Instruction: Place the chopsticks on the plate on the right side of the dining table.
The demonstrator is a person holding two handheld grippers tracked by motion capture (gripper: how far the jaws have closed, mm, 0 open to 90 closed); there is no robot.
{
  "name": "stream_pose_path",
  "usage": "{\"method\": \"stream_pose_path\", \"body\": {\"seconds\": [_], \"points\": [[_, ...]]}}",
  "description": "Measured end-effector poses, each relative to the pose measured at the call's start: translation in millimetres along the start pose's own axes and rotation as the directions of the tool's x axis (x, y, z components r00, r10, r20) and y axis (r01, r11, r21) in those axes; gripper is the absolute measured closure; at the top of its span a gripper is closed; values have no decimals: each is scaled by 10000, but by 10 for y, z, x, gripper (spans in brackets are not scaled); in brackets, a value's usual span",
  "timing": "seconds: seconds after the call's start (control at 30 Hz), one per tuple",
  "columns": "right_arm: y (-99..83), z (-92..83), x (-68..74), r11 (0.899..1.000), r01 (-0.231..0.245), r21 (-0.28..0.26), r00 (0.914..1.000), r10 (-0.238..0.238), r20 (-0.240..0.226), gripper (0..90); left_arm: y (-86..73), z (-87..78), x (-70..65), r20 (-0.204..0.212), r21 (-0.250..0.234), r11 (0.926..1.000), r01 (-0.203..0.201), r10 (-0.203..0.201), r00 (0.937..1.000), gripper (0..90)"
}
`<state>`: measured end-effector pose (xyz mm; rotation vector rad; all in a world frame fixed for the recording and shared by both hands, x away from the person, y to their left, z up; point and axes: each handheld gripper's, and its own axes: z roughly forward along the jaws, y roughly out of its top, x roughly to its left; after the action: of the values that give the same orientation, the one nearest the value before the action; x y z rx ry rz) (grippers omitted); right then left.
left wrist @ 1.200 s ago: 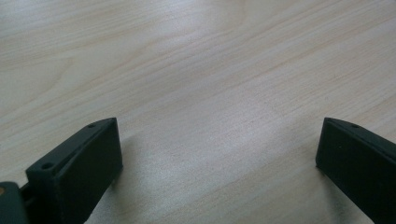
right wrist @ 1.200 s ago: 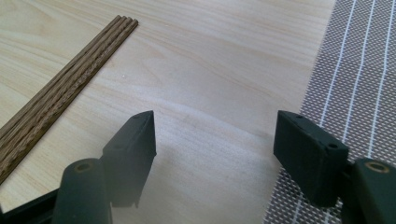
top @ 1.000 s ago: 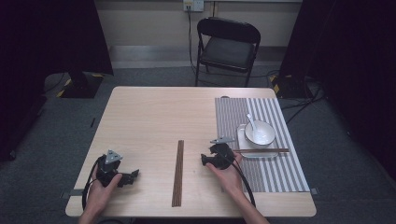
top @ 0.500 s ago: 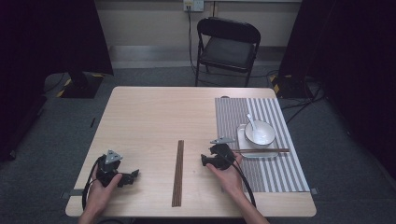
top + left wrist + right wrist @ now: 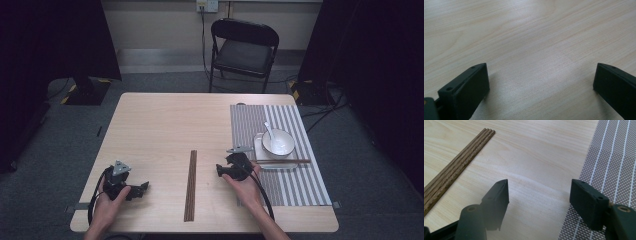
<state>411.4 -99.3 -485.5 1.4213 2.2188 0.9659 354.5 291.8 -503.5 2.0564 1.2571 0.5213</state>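
A bundle of brown wooden chopsticks [image 5: 190, 185] lies lengthwise on the pale wood table [image 5: 160, 125], between my two hands. My left gripper [image 5: 142, 188] rests near the front left edge, pointing right; in the left gripper view [image 5: 541, 68] its jaws stand wide apart over bare wood. My right gripper [image 5: 220, 170] sits just right of the bundle, at the edge of the striped placemat [image 5: 300, 185]. In the right gripper view [image 5: 540, 187] its jaws are open over bare table, with the chopsticks [image 5: 454, 167] to the upper left and the placemat [image 5: 609, 160] on the right.
On the placemat stands a white square plate [image 5: 259, 152] carrying a white bowl [image 5: 278, 143] with a spoon [image 5: 268, 131]. A pair of chopsticks [image 5: 282, 161] lies across the plate's near edge. A black chair [image 5: 245, 50] stands beyond the table.
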Motion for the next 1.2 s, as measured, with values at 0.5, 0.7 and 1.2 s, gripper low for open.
{"method": "stream_pose_path", "body": {"seconds": [0.5,0.7,1.2], "points": [[-89,-60,-24,10000,22,94,10000,-22,0,323,0,-1,2,2,12,10000,-19,19,10000,0],[-85,-68,-23,10000,10,98,10000,-9,-88,319,0,3,-3,1,-53,10000,59,-59,10000,0],[-2,-7,-40,10000,-26,-74,10000,25,-92,322,0,0,0,2,0,10000,2,-2,10000,0]]}}
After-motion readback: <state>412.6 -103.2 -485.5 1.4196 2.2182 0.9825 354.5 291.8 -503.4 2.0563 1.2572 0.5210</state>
